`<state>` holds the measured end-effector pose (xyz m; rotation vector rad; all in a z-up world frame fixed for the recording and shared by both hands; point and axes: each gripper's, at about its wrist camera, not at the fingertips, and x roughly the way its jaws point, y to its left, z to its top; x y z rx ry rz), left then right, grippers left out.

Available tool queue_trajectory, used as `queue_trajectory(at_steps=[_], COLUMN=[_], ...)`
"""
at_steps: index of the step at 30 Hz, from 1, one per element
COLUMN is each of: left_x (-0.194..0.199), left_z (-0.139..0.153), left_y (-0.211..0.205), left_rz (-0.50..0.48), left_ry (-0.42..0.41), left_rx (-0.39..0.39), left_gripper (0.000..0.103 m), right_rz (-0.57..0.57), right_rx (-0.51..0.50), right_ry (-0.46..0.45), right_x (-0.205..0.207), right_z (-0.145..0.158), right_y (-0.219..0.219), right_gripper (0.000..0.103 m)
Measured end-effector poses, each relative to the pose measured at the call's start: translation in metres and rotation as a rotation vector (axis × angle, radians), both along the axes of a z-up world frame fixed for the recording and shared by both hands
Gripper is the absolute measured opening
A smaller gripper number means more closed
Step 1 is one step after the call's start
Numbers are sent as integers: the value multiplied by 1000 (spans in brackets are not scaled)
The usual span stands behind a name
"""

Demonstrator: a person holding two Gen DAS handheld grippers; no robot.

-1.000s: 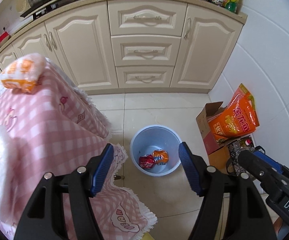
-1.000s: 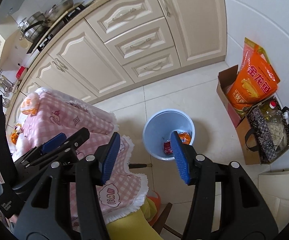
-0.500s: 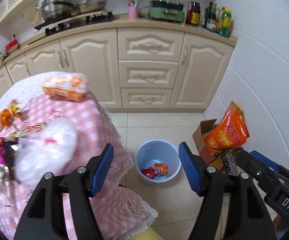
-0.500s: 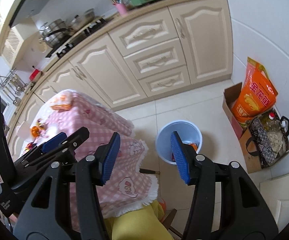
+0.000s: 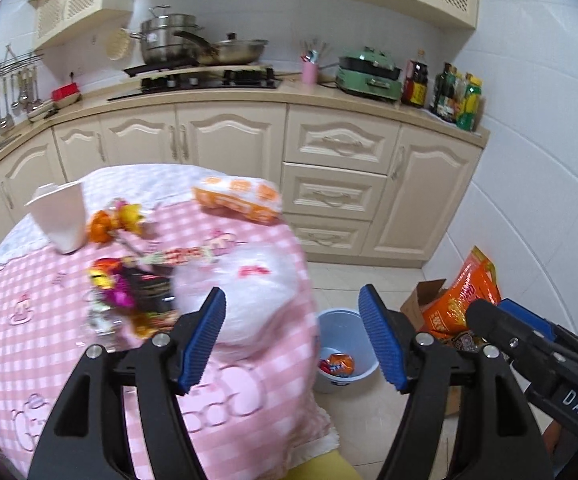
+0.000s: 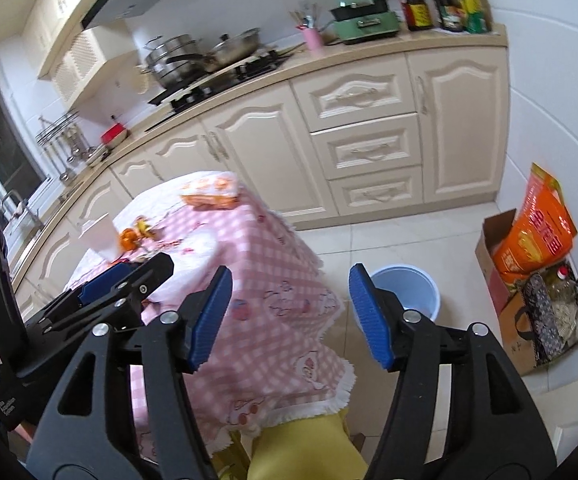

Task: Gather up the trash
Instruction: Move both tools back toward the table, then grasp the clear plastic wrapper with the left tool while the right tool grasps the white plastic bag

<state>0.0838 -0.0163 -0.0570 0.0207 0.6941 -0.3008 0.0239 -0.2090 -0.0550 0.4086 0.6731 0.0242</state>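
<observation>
Cream kitchen cabinets [image 5: 333, 148] had risen into full view, hob and steel pots [image 5: 169, 46] now showing where a second earlier we saw little but floor tiles. We had both tools up and away from the round pale-blue plastic bin [image 5: 341, 348], which had shrunk toward the lower middle of the left view, the crushed red and orange cans [image 5: 337, 363] lying inside it. Our left gripper [image 5: 292, 338] stood wide, nothing between its blue pads [image 5: 203, 338], about as before. Our right gripper [image 6: 290, 318] was opening, wider than a second ago, and empty too. The pink checked tablecloth [image 5: 29, 280] filled more of both views: on it sat a crumpled white plastic bag [image 5: 257, 280], an orange-and-white snack packet [image 5: 239, 198], bright wrappers [image 5: 111, 276] and a white paper cup [image 5: 59, 216], all blurred.
</observation>
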Motion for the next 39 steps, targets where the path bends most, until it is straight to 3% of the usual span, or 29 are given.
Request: queue_trajectory(at_steps=[10,17,27,34,38,39], left_x=[-3,2,25,47,59,61], left_z=[3,-3,-34,-53,-62,-63], left_y=[70,111,154,163,163,162], left_rz=[110,178,254,242,229,226], left_ry=[-9,9,108,183,225,231], left_rx=[-22,-23,-16,-33,-49,-53], left_gripper=[70,70,71,74,74,74], right_rz=[102,157,171,208,237,248], right_rx=[-12,-14,-8,98,137,143], right_ry=[13,59,181,173,184,190], right_x=[21,42,98,124,140,143], right_z=[2,-13,-53,-60,-64,-66], right_y=[53,80,107,109,115,117], right_gripper=[67,71,76,78,77,63])
